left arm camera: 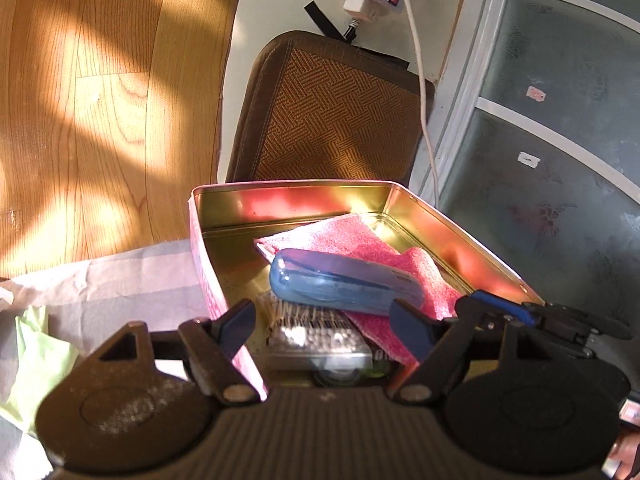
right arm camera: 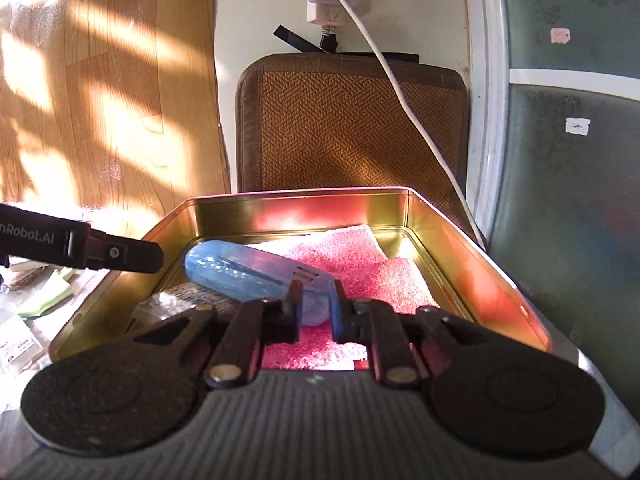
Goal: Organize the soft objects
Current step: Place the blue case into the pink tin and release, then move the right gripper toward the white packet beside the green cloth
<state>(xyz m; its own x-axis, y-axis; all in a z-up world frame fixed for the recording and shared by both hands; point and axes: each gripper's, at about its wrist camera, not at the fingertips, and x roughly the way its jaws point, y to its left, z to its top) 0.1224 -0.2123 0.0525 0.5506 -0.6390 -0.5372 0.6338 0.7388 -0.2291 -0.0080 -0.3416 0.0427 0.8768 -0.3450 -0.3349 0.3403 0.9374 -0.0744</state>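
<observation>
Open gold tin box (right arm camera: pixel 448 216) on a table, sunlit, with a folded pink towel (right arm camera: pixel 372 268) lying on its floor toward the far right. Blue translucent oblong case (right arm camera: pixel 248 270) lies diagonally on top of the towel, its left end over a clear packet (left arm camera: pixel 320 340) of small white items at the tin's near left. Right gripper (right arm camera: pixel 316 306) is narrowed down, blue pads pinching the near right end of the blue case. Left gripper (left arm camera: pixel 324 320) is spread wide with nothing between its fingers, hovering at the tin's near left corner, one finger outside the pink outer wall. Pale cloth (left arm camera: pixel 120 280) and a light green piece (left arm camera: pixel 36 360) lie left of the tin. Behind it stands a brown woven cushion (right arm camera: pixel 352 120), with a white cable (right arm camera: pixel 400 92) running down from a wall adapter (right arm camera: pixel 332 0).
</observation>
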